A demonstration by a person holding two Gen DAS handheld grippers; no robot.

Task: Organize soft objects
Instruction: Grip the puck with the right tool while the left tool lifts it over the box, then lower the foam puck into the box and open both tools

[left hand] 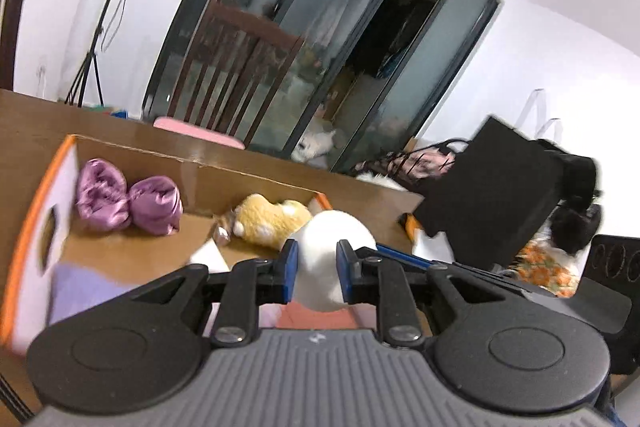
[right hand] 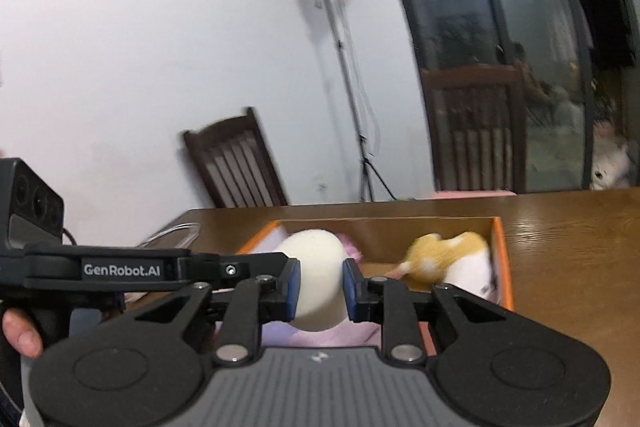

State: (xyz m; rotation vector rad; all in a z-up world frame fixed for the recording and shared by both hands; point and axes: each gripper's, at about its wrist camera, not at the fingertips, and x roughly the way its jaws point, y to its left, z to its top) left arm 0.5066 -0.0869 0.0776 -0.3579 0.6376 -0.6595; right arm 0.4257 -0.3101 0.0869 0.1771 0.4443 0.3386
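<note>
A wooden table (right hand: 568, 227) carries an open cardboard box (left hand: 248, 173) with orange edges. Behind the table stand dark wooden chairs (left hand: 236, 67), and a tripod (right hand: 348, 83) rises against the white wall.

Inside the box lie a purple cloth bundle (left hand: 128, 201) toward one end and a yellow-and-white plush (left hand: 272, 219) near the far wall; in the right wrist view the same plush sits against the box's orange right wall.

The left gripper (left hand: 318, 267) has its jaws nearly closed, pinching a white soft ball (left hand: 326, 239) that bulges out beyond the blue pads, above the box's near end. The right gripper (right hand: 320, 287) likewise squeezes a white ball over the box, its jaws pressed against both sides. Whether these are one ball or two, I cannot tell.
</note>
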